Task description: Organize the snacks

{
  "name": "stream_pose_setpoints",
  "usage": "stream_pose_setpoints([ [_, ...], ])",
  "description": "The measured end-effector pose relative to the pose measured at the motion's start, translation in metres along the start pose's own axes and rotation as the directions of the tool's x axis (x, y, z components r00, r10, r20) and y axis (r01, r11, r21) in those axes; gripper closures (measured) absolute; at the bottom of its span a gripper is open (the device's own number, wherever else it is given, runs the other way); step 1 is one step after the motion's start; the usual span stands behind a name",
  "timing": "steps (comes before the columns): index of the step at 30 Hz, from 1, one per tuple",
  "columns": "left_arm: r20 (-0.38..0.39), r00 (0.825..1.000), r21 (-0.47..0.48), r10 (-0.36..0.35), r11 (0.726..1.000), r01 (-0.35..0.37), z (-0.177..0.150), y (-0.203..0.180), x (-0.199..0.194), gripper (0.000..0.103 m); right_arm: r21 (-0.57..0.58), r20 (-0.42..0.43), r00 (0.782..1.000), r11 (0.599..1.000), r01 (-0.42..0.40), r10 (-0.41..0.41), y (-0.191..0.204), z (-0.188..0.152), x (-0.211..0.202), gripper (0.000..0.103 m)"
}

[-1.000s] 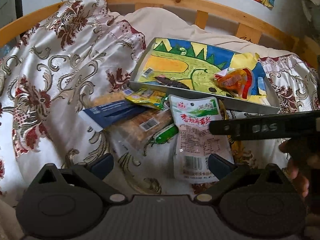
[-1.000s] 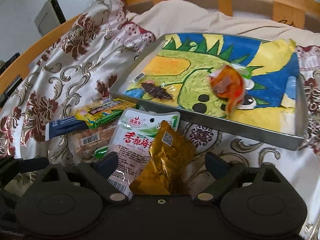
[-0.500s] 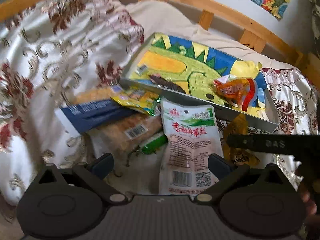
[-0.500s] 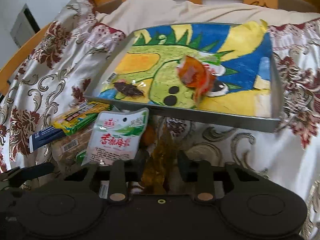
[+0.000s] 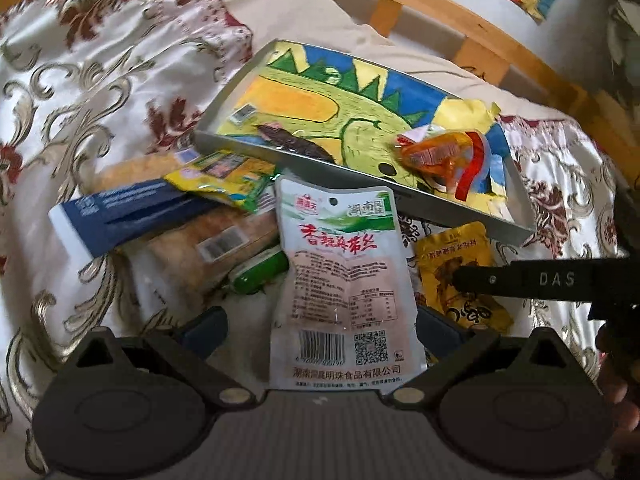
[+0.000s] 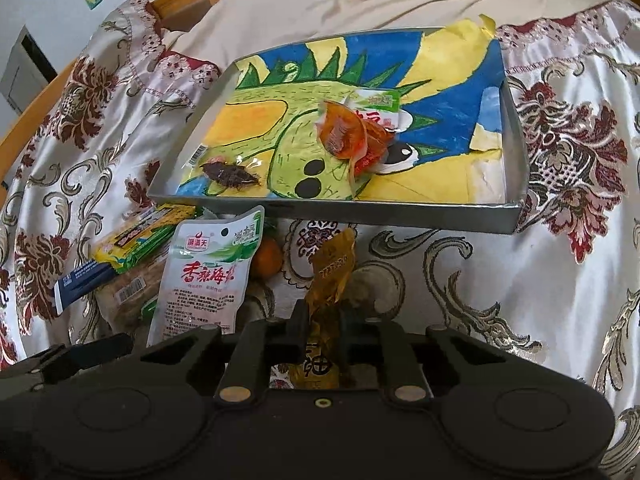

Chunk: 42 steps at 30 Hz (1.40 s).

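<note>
While my right gripper [image 6: 323, 330] pinches the crinkled golden-yellow foil snack packet [image 6: 326, 300], its jaws having just closed onto it, the packet stands up between the pads above the floral satin bedspread [image 6: 560, 280], just in front of the shallow grey metal tray lined with a dinosaur drawing [image 6: 400, 216]. My left gripper [image 5: 320, 330] hangs with its jaws spread wide and nothing clamped; the white and green sealed pouch with red lettering [image 5: 340, 272] lies flat on the bedspread between its fingers, untouched as far as I can see. Left of that pouch sit a dark blue flat box [image 5: 120, 216], a yellow-green wrapper [image 5: 224, 176] and a clear pack of pale biscuits [image 5: 212, 248]. Inside the tray I see an orange translucent packet [image 6: 344, 136] and a small dark dried snack in clear wrap [image 6: 230, 174].
</note>
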<state>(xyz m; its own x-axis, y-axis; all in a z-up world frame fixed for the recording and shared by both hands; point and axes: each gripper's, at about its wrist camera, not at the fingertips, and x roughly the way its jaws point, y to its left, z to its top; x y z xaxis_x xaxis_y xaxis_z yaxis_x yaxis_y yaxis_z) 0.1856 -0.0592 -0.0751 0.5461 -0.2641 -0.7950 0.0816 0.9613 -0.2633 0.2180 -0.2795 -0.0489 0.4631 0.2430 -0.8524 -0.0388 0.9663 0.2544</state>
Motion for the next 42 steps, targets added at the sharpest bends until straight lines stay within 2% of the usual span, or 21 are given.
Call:
stream_pose_setpoints([
  [3, -0.014, 1.000, 0.006, -0.002, 1.000, 0.002, 0.004, -0.004, 0.009, 0.001, 0.016, -0.006, 1.000, 1.000, -0.003, 0.003, -0.002, 0.000, 0.000, 0.086],
  [8, -0.058, 0.996, 0.006, -0.063, 0.998, 0.063, 0.010, -0.010, 0.019, 0.001, 0.043, -0.017, 1.000, 0.999, -0.010, 0.011, -0.006, 0.000, 0.002, 0.086],
  [19, -0.086, 0.996, 0.075, -0.029, 0.997, 0.036, 0.016, -0.019, 0.034, 0.001, 0.067, -0.027, 1.000, 0.998, -0.012, 0.014, -0.009, 0.000, 0.005, 0.083],
  [24, -0.077, 0.997, 0.098, 0.003, 0.995, 0.005, 0.015, -0.019, 0.031, 0.016, 0.068, -0.035, 0.999, 0.998, -0.020, 0.022, -0.007, -0.001, 0.007, 0.083],
  [27, -0.069, 0.998, 0.085, -0.008, 0.996, 0.014, 0.013, -0.016, 0.025, 0.023, 0.043, -0.034, 0.999, 0.999, -0.029, 0.031, -0.004, -0.001, 0.006, 0.087],
  [32, -0.069, 0.997, 0.029, -0.039, 0.999, 0.041, 0.010, -0.005, 0.015, 0.033, -0.007, -0.017, 0.999, 0.999, -0.038, 0.038, 0.004, 0.000, 0.002, 0.088],
  [34, -0.069, 0.996, 0.002, -0.052, 0.999, 0.052, 0.010, -0.001, 0.015, 0.033, -0.012, -0.018, 0.999, 0.999, -0.035, 0.035, 0.004, 0.000, 0.003, 0.087],
  [39, -0.080, 0.996, -0.044, -0.046, 0.998, 0.042, 0.016, 0.003, 0.026, 0.022, -0.003, -0.022, 0.999, 0.999, -0.035, 0.035, 0.004, 0.000, 0.004, 0.087],
  [42, -0.090, 0.995, -0.056, -0.047, 0.998, 0.042, 0.019, 0.003, 0.031, 0.019, -0.005, -0.019, 0.999, 0.999, -0.043, 0.043, 0.005, -0.001, 0.004, 0.086],
])
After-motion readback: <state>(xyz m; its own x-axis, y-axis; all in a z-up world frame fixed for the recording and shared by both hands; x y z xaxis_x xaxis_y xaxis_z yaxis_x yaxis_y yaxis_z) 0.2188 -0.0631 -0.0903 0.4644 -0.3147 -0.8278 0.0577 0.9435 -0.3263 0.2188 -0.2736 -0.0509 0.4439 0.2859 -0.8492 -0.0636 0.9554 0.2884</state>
